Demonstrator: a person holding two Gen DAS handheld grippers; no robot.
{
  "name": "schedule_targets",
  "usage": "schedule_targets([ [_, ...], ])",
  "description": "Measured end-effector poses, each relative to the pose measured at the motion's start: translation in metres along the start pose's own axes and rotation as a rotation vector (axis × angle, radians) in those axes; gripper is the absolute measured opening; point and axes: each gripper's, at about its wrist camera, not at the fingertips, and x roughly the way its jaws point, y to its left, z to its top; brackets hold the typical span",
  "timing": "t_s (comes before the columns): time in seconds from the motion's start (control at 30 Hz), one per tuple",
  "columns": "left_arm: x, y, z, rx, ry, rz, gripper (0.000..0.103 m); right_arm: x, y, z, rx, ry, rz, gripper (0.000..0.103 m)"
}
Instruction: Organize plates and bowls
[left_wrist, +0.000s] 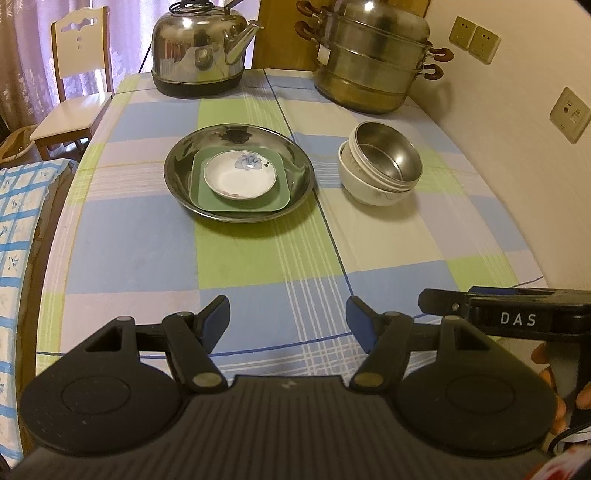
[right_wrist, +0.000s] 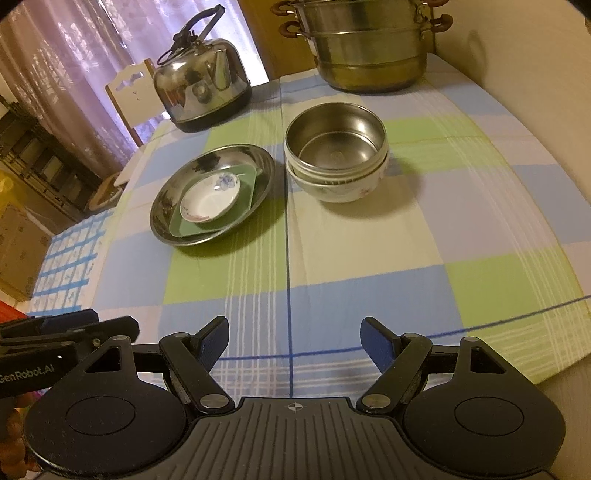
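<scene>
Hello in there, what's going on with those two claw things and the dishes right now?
Left gripper and right gripper: jaws open, empty. Plates stack and bowls stack sit nested on the table, untouched. Nothing in the way.

You've got two readable marks here. From your left wrist camera, white capitals "DAS" stand on the black body of the right gripper (left_wrist: 517, 319) coming in at the right edge of the view. From your right wrist camera, white lettering "GenRobot.AI" runs along the black body of the left gripper (right_wrist: 27, 376) at the left edge, its first letter cut off. Nothing else carries legible text.
</scene>
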Motion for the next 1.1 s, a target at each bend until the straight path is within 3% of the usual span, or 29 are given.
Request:
schedule_targets([
  [0.7, -0.001, 0.002, -0.003, 0.025, 0.007, -0.021, 0.067, -0.006, 0.008, -0.013, 0.025, 0.002, -0.015, 0.078],
  [1.1, 0.024, -0.019, 0.018, -0.014, 0.022, 0.018, 0.067, 0.007, -0.022, 0.019, 0.005, 0.000, -0.017, 0.078],
])
